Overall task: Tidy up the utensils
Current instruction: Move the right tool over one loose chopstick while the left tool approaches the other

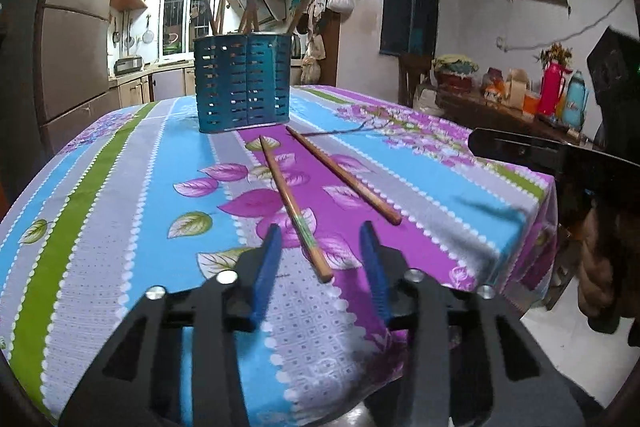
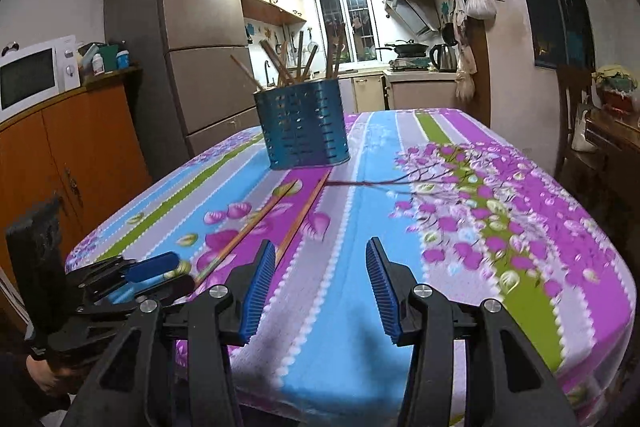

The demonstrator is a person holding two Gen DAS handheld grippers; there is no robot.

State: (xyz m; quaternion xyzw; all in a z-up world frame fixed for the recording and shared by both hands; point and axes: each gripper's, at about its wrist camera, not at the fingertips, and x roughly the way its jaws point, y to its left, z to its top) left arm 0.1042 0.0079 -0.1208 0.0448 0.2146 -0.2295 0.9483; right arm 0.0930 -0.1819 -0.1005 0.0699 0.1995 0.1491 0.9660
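Left claw (image 1: 322,247) wide open, empty, straddling near chopstick (image 1: 294,207) butt end, second chopstick (image 1: 344,175) just right of it, right claw (image 2: 320,275) open, empty, right of both, holder (image 1: 243,81) beyond the tips.

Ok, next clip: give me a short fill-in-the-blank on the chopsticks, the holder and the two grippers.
1. ____ loose chopsticks lie on the floral tablecloth.
2. The blue perforated utensil holder stands upright and already holds several ____ utensils.
3. The left gripper is open, its fingers on either side of the end of the ____ chopstick.
4. The right gripper is open and holds ____.

Missing words: two; wooden; left; nothing
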